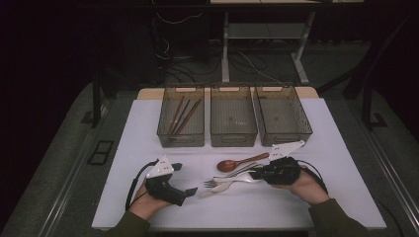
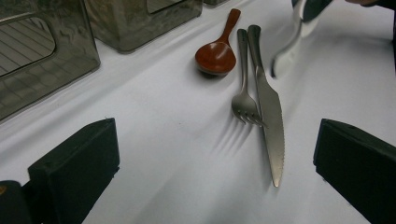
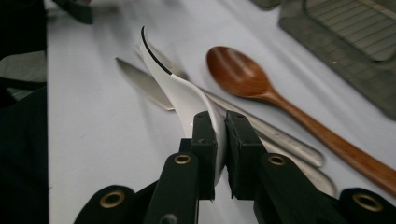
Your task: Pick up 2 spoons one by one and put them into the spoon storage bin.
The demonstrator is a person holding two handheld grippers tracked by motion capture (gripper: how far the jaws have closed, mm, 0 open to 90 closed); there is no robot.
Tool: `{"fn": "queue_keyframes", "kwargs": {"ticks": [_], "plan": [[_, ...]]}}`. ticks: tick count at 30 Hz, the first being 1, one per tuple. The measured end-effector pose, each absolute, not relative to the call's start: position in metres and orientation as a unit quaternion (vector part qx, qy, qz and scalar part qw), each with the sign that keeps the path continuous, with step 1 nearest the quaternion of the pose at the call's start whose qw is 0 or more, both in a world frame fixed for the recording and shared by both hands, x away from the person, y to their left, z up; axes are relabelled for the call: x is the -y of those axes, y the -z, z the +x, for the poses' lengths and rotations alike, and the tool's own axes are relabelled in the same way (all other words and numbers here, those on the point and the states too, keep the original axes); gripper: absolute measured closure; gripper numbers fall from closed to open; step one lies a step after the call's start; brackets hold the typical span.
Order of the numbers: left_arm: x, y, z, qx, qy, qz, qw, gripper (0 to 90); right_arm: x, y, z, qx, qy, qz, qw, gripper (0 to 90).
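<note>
The right gripper (image 3: 215,140) has its fingers (image 3: 204,135) clenched on the handle of a white spoon (image 3: 180,91), one finger pressed to each side of it, so the handle runs straight out between them and the bowl curves up and away beyond the tips. In the high view the same white spoon (image 1: 236,179) reaches leftward from the right gripper (image 1: 258,174), near the middle of the desk (image 1: 346,197) and toward its near edge. Just beneath and beside it lie a fork (image 2: 244,100) and a knife (image 2: 268,105), side by side and touching along their length, both flat on the desk. A wooden spoon (image 2: 217,56) lies just beyond them, on the far side, its bowl pointing left in the high view. The left gripper (image 1: 190,191) rests at the near left of the desk, well apart from the cutlery, its fingers (image 2: 74,170) released and spread wide with nothing between them. Three clear bins stand in a row at the far side; the left bin (image 1: 165,129) holds chopsticks (image 1: 182,116).
</note>
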State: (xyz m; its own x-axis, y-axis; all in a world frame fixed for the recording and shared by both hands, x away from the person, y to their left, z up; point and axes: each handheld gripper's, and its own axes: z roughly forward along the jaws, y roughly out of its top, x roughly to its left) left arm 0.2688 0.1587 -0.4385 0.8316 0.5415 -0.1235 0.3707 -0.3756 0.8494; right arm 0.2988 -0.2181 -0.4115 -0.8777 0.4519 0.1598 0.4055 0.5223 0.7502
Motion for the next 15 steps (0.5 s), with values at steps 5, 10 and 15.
{"fn": "queue_keyframes", "kwargs": {"ticks": [5,10,15], "plan": [[-0.159,0.438,0.269,-0.277,-0.088,0.824,0.486,0.0,0.222,0.409,0.302,-0.864,-0.423,0.270,0.047,81.7],[-0.159,0.438,0.269,-0.276,-0.088,0.825,0.486,0.0,0.226,0.407,0.306,-0.855,-0.425,0.290,0.064,81.7],[-0.159,0.438,0.269,-0.276,-0.088,0.825,0.486,0.0,0.230,0.402,0.311,-0.847,-0.430,0.304,0.077,81.6]]}}
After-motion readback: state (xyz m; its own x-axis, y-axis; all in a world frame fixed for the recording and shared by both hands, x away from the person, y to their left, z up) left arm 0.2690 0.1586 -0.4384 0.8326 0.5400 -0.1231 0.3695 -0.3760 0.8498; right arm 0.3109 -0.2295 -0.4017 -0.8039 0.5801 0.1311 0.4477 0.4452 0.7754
